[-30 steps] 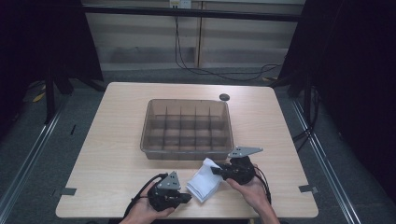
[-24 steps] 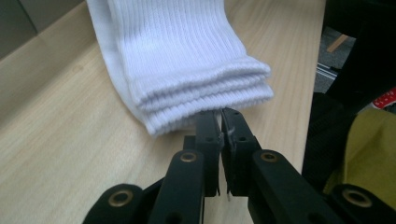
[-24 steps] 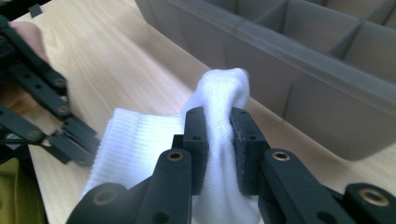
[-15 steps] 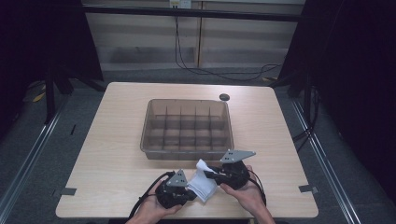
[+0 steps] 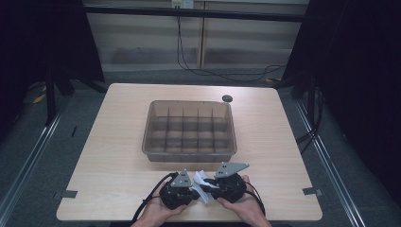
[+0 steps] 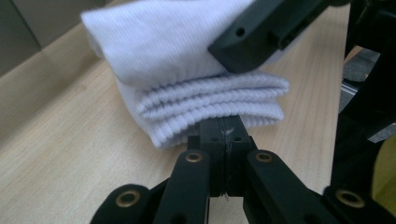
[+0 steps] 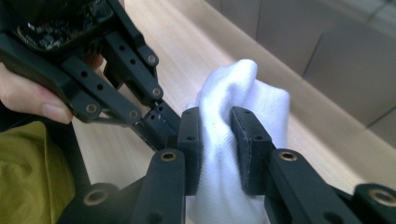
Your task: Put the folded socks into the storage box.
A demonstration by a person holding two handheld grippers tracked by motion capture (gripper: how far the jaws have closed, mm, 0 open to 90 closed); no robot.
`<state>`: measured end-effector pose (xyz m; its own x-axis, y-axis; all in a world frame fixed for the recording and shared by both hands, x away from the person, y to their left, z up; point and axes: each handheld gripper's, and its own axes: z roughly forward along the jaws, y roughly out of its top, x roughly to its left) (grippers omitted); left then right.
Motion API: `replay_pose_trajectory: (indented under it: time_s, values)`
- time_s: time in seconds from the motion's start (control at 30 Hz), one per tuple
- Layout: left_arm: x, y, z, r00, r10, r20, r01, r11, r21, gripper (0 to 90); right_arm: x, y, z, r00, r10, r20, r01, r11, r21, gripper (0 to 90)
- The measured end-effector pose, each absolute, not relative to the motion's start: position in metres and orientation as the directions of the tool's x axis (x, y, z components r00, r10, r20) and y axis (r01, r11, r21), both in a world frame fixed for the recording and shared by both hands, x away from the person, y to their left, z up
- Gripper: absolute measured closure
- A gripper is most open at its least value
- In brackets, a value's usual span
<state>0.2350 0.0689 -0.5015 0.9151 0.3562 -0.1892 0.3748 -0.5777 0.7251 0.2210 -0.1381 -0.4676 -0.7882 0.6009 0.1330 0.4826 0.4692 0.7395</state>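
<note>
A folded white sock (image 5: 202, 181) lies near the table's front edge, between the two grippers. My right gripper (image 5: 211, 187) comes at it from the right. In the right gripper view the right gripper (image 7: 215, 126) is shut on the sock (image 7: 243, 88); white fabric fills the gap between the pads, though the jaws have just been opening a little. My left gripper (image 5: 194, 189) is shut. In the left gripper view its tips (image 6: 222, 130) meet at the sock's ribbed folded edge (image 6: 210, 100). No fabric shows between them.
A brown translucent bin (image 5: 189, 154) with several compartments stands mid-table, just beyond the grippers. A small dark round object (image 5: 227, 98) lies behind its far right corner. The table's front edge (image 5: 108, 218) is close under the person's hands (image 5: 246, 208).
The right gripper has moved left with the sock, and the left gripper has closed in. The flat sock is now bunched up between the two.
</note>
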Motion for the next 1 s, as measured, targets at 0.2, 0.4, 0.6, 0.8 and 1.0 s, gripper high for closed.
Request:
replay_pose_trajectory:
  time_s: [0.2,0.4,0.6,0.8,1.0]
  values:
    - [0.240,0.087,-0.495,0.903,0.378,-0.204,0.398,-0.558,0.728,86.3,0.220,-0.135,-0.476,-0.794,0.593,0.135,0.485,0.483,0.729,74.8]
    - [0.255,0.105,-0.474,0.869,0.415,-0.271,0.447,-0.420,0.790,77.5,0.218,-0.131,-0.480,-0.800,0.589,0.117,0.475,0.502,0.722,75.0]
    - [0.266,0.094,-0.480,0.837,0.427,-0.343,0.509,-0.378,0.773,65.2,0.219,-0.133,-0.478,-0.799,0.587,0.127,0.479,0.495,0.725,74.1]
    - [0.265,0.091,-0.483,0.862,0.404,-0.307,0.474,-0.424,0.772,87.0,0.218,-0.139,-0.474,-0.793,0.592,0.142,0.487,0.478,0.730,66.1]
    - [0.259,0.089,-0.485,0.881,0.396,-0.258,0.437,-0.476,0.763,90.0,0.217,-0.149,-0.467,-0.774,0.614,0.154,0.500,0.446,0.742,55.6]
